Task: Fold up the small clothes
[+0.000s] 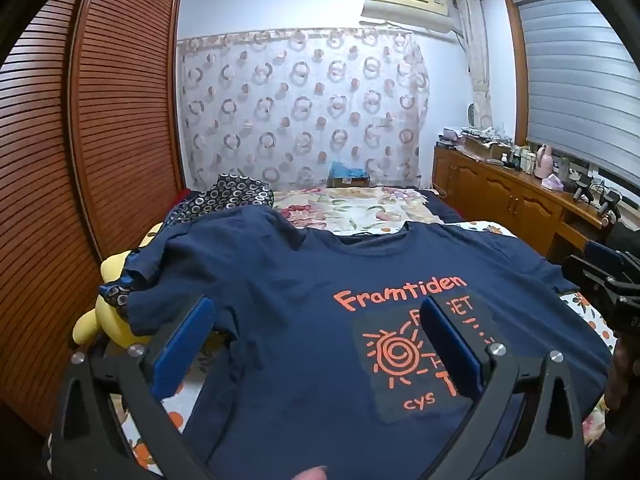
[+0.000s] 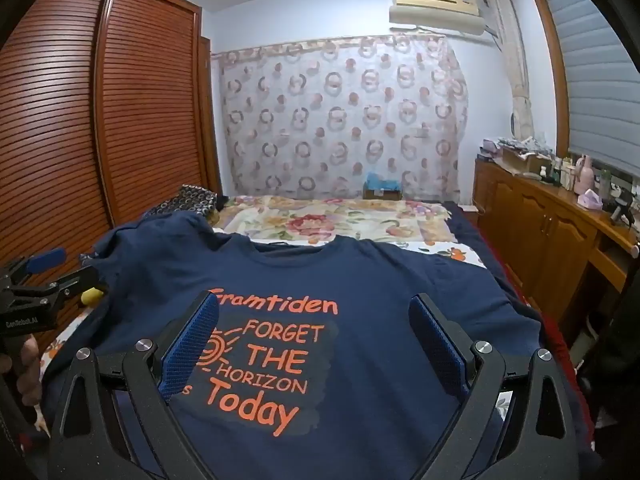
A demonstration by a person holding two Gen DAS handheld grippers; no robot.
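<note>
A navy T-shirt (image 1: 280, 280) with orange print lies face up on the bed, collar towards the far wall. Its left sleeve is bunched up near the wardrobe. My left gripper (image 1: 318, 312) hovers open above the shirt's left half, nothing between its blue pads (image 1: 180, 344). My right gripper (image 2: 314, 314) hangs open over the printed chest of the T-shirt (image 2: 380, 280), its fingers wide apart and empty. The right gripper also shows at the right edge of the left wrist view, and the left gripper (image 2: 48, 268) at the left edge of the right wrist view.
A slatted wooden wardrobe (image 1: 80, 140) stands close on the left. A yellow plush toy (image 1: 112, 276) and a patterned dark cloth (image 1: 236, 196) lie by the shirt's left sleeve. A floral bedspread (image 2: 340, 220) covers the far bed. A wooden cabinet (image 2: 552, 232) with clutter runs along the right.
</note>
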